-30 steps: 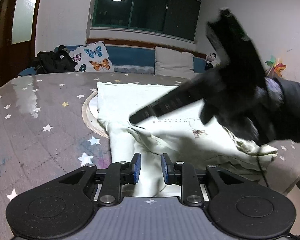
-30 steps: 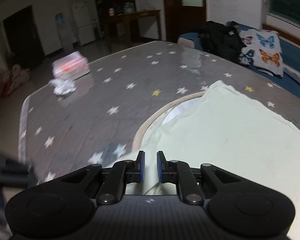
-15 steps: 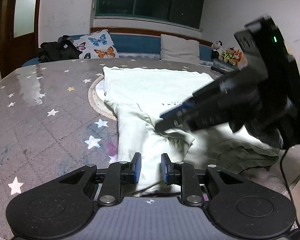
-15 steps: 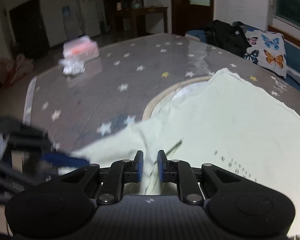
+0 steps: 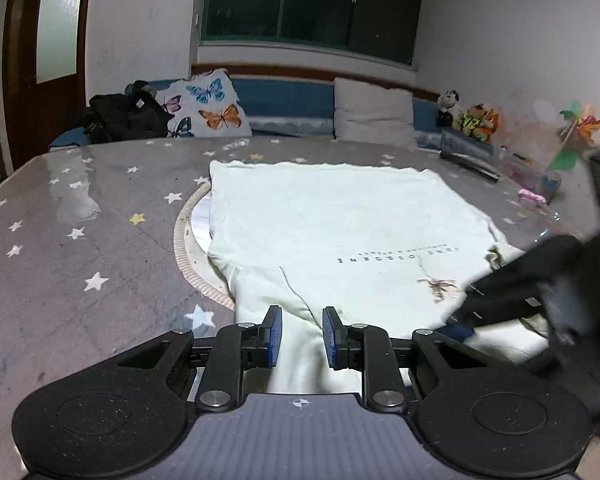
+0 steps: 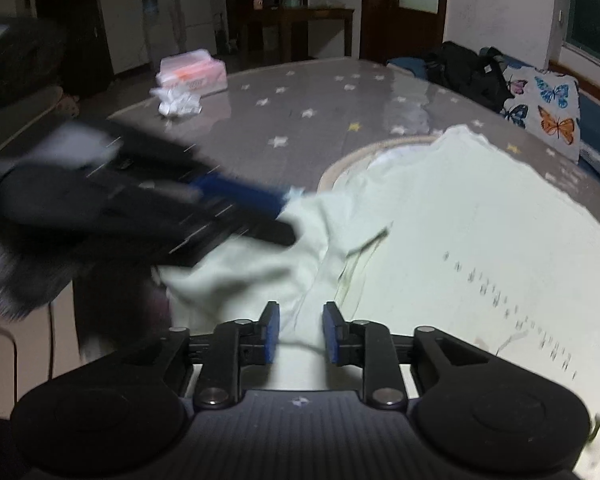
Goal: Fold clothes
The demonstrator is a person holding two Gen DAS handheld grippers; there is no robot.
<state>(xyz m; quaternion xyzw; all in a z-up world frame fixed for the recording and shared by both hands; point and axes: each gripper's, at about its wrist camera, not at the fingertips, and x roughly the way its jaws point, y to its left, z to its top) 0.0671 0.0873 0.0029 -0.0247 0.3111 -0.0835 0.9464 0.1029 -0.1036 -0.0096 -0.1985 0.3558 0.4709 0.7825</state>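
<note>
Centrally, a pale T-shirt (image 5: 340,236) lay spread on the star-patterned table (image 5: 80,248), its far hem straight and flat, well ahead of the jaws and short of the table's far rim. The left gripper (image 5: 299,336) stood with its jaws narrowly parted; a sleeve (image 5: 284,308) of the shirt ran between the blue pads, though whether they pressed on the cloth could not be told. To the left of these jaws the tabletop lay bare, apart from the rim of a round mat (image 5: 180,248) showing beside the shirt's left edge. To their right, the right gripper (image 6: 298,332) appeared as a dark blur at the shirt's near corner. Its jaws had just been opening and stood a little apart over a rumpled fold of the shirt, the pads seemingly clear of it. Far beyond and left of these jaws, a tissue pack (image 6: 192,74) sat near the opposite table edge.
</note>
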